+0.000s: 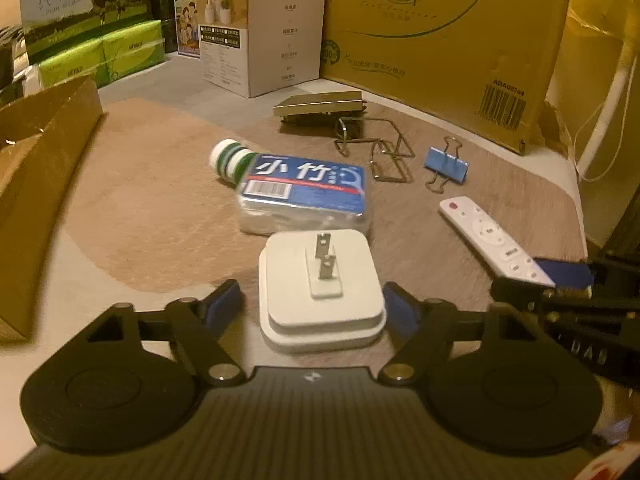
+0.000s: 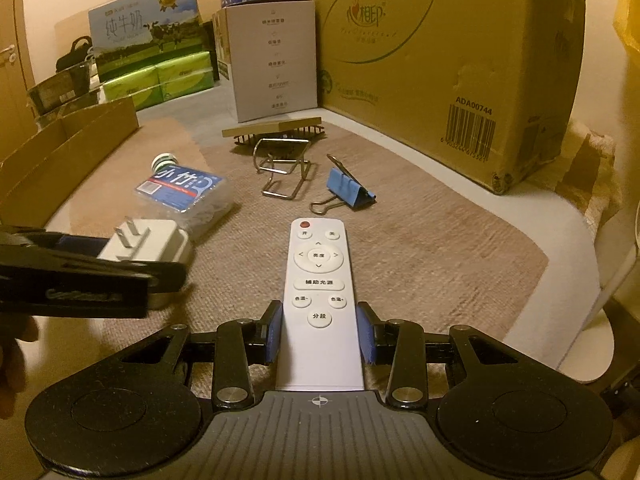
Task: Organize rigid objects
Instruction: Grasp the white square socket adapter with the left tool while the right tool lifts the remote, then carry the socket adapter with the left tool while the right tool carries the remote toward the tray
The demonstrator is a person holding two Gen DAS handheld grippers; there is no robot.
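A white plug adapter (image 1: 320, 292) lies prongs-up on the brown mat, between the fingers of my left gripper (image 1: 312, 306). The right pad touches its side and the left pad (image 1: 224, 304) stands a little apart, so the gripper is open. My right gripper (image 2: 320, 332) is shut on the near end of a white remote (image 2: 320, 276), which lies flat on the mat and points away. In the right wrist view the left gripper (image 2: 80, 276) shows at the left edge beside the adapter (image 2: 148, 240).
Beyond the adapter lie a blue-labelled clear box (image 1: 304, 196) and a small green-capped bottle (image 1: 230, 158). Farther back are a wire stand (image 1: 384, 152), a blue binder clip (image 1: 446, 164) and a wooden brush (image 1: 320, 104). An open cardboard box (image 1: 40, 152) stands left; big cartons (image 1: 440, 40) wall the back.
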